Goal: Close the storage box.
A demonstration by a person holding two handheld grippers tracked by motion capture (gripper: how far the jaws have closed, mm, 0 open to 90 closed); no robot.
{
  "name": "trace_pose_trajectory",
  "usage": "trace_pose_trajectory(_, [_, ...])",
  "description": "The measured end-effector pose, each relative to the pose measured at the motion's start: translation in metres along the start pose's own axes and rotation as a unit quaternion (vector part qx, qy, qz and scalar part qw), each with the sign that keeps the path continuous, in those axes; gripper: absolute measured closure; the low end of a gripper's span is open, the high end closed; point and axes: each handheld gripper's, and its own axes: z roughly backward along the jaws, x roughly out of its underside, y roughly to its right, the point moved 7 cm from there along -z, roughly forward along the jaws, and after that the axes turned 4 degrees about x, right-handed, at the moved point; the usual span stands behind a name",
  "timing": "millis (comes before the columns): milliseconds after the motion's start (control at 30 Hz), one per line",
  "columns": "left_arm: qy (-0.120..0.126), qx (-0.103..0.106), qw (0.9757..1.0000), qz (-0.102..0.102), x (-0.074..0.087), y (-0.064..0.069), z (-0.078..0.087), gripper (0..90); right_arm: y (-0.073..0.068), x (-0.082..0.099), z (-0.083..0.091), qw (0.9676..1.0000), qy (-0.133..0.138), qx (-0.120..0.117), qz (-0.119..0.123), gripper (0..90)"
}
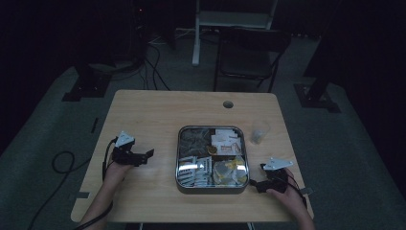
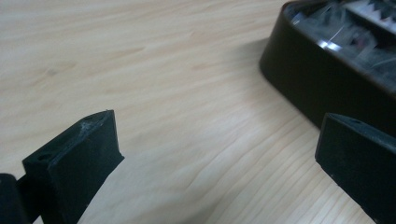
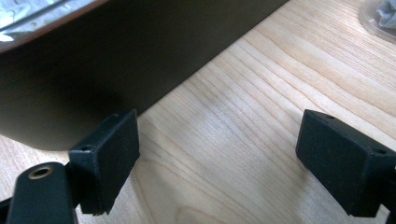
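Both grippers sit low in frame, left gripper [image 1: 149,153] and right gripper [image 1: 256,183], jaws spread wide on nothing. Snack tin [image 1: 212,187] sits center between them, right one almost at its lower-right corner. Plenty of bare table [image 1: 153,110] up top.

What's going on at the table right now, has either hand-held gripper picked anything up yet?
Not yet. A person holds the left hand-held gripper and the right hand-held gripper low over the wooden table, one on each side of a square metal tin filled with small packets. Both have their jaws open with nothing between them. The right one is close to the tin's near right corner; the left one is farther from its wall. A clear plastic cup stands just right of the tin.
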Motion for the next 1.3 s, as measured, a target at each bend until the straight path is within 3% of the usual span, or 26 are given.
trace_pose_trajectory(733, [-0.02,-0.057,0.9977,0.032,0.043,-0.018,0.035,0.4,0.0,0.0,0.0,1.0,0.0,0.0,0.0,13.1])
trace_pose_trajectory(1033, [-0.012,-0.127,0.9903,0.056,0.059,-0.024,0.053,0.4,0.0,0.0,0.0,1.0,0.0,0.0,0.0,13.1])
trace_pose_trajectory(1133, [-0.009,-0.137,0.9875,0.078,0.064,-0.03,0.059,0.4,0.0,0.0,0.0,1.0,0.0,0.0,0.0,13.1])
trace_pose_trajectory(1167, [-0.009,-0.137,0.9875,0.078,0.064,-0.03,0.059,0.4,0.0,0.0,0.0,1.0,0.0,0.0,0.0,13.1])
trace_pose_trajectory(1200, [-0.012,-0.146,0.9857,0.084,0.069,-0.033,0.061,0.4,0.0,0.0,0.0,1.0,0.0,0.0,0.0,13.1])
trace_pose_trajectory(1300, [-0.021,-0.16,0.9833,0.085,0.073,-0.034,0.063,0.5,0.0,0.0,0.0,1.0,0.0,0.0,0.0,13.1])
